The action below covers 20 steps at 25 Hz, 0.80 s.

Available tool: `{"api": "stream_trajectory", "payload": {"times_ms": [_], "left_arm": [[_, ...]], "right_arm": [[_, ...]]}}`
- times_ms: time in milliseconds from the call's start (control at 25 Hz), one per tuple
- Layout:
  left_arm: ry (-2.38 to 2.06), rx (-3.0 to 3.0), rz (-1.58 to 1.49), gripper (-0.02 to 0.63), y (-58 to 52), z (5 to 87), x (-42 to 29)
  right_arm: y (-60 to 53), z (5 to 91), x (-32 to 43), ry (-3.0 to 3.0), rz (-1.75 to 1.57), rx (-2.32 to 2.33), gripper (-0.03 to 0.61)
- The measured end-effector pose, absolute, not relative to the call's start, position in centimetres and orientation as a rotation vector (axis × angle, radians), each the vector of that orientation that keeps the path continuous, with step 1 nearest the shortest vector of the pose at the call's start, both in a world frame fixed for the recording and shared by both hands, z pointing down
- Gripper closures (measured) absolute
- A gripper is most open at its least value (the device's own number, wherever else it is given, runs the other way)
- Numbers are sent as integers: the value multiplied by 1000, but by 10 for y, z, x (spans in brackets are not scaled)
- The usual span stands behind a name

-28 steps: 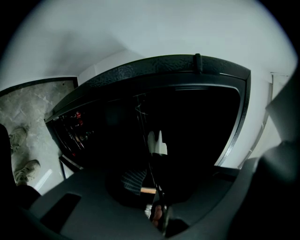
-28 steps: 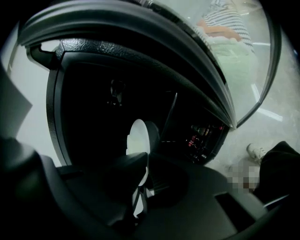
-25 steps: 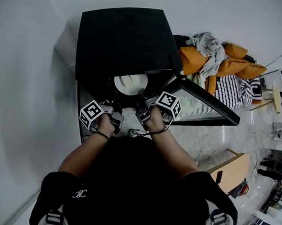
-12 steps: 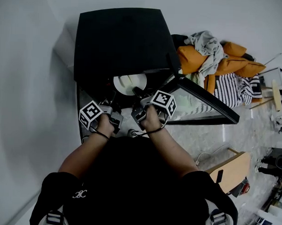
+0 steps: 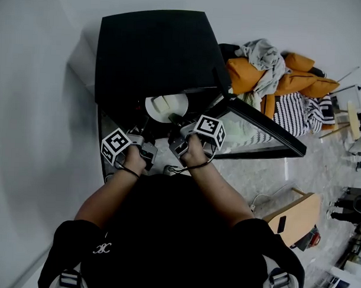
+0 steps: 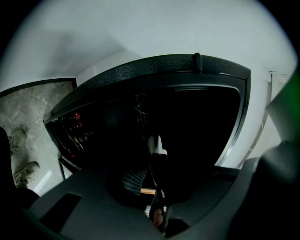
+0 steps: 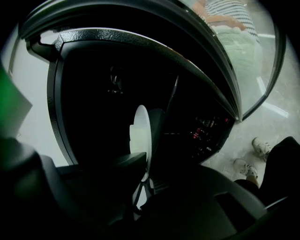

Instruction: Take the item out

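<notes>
Oven (image 5: 154, 57) mouth open in front; glass door (image 5: 260, 132) hems the right; plate (image 5: 182, 101) occupies the cavity floor.

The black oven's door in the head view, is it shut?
No, the door stands swung wide open to the right, and a white plate shows inside the oven.

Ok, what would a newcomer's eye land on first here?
The white plate with pale food, bright inside the dark open black appliance at the head view's centre. Next, the right gripper, whose jaws have just closed on the plate's near rim. Then the heap of orange and striped fabrics at the right.
</notes>
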<state>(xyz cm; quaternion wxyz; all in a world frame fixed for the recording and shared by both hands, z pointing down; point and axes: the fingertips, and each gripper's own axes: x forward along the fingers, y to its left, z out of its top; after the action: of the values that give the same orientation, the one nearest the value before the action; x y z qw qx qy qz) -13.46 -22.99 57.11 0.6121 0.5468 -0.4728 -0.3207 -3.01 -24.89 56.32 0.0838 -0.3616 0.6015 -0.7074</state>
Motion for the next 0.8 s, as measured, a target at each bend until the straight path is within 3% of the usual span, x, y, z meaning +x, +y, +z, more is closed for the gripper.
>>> {"api": "stream_trajectory", "payload": {"times_ms": [800], "left_arm": [[-1118, 1325, -719, 567, -255, 573, -144]], "right_arm": [[-223, 533, 11, 1739, -1986, -1004, 557]]}}
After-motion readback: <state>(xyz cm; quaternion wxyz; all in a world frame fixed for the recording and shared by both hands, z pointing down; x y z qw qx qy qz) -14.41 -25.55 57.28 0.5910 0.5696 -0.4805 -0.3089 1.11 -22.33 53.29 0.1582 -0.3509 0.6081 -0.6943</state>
